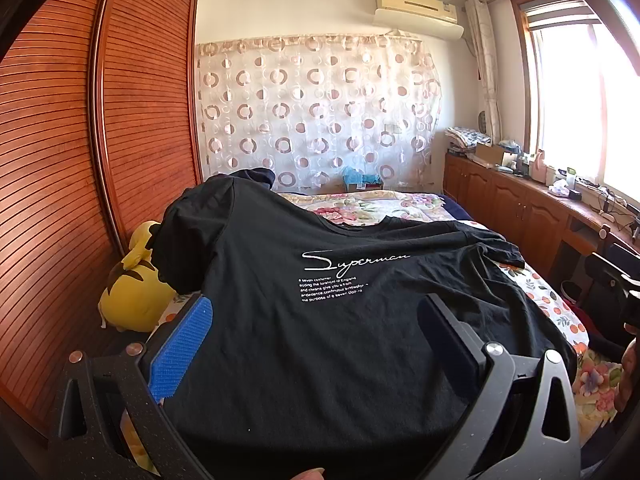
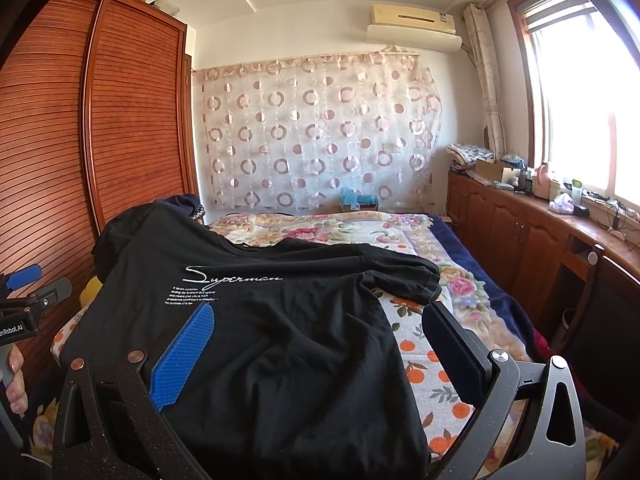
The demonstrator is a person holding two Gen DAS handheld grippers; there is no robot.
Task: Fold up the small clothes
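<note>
Both of your tools, left tool and right tool, stood open above the black T-shirt, spread print-up on the bed for folding.

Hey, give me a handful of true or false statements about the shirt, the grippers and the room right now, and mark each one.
1. The T-shirt is black with white lettering. True.
2. It lies on a wooden table. False: it lies on a floral bed.
3. The left gripper is open. True.
4. The right gripper is clamped on a sleeve. False: it is open, holding nothing.
5. A yellow plush toy sits beside the wardrobe. True.
</note>
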